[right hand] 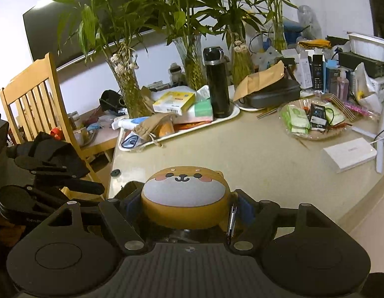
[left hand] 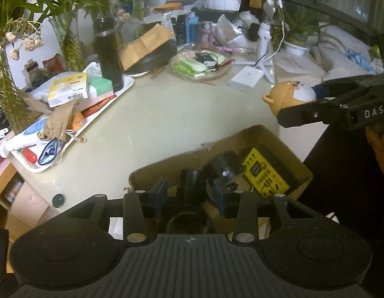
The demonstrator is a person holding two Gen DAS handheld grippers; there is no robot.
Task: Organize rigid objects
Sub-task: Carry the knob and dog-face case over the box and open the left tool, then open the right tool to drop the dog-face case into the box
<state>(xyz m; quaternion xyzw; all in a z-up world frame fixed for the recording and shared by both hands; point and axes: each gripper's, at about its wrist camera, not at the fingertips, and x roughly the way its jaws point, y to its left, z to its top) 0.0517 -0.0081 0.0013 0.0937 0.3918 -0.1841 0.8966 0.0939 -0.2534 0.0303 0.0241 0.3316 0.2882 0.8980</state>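
My right gripper (right hand: 185, 202) is shut on a round brown dog-face gadget (right hand: 185, 193) with a grey-white front, held above the table's front edge. In the left wrist view the same dog-face gadget (left hand: 288, 95) hangs in the right gripper (left hand: 313, 99) above and to the right of the cardboard box (left hand: 273, 136). My left gripper (left hand: 189, 193) is open over the box's near side, with nothing between the fingers. Inside the box lie a yellow device (left hand: 265, 171) and black cylindrical parts (left hand: 224, 166).
A white tray (left hand: 124, 87) of boxes and pouches with a black flask (left hand: 108, 52) stands at the left. A plate of green packets (left hand: 199, 65), a white box (left hand: 246, 78), vases of bamboo (right hand: 192, 57) and a wooden chair (right hand: 33, 99) surround the table.
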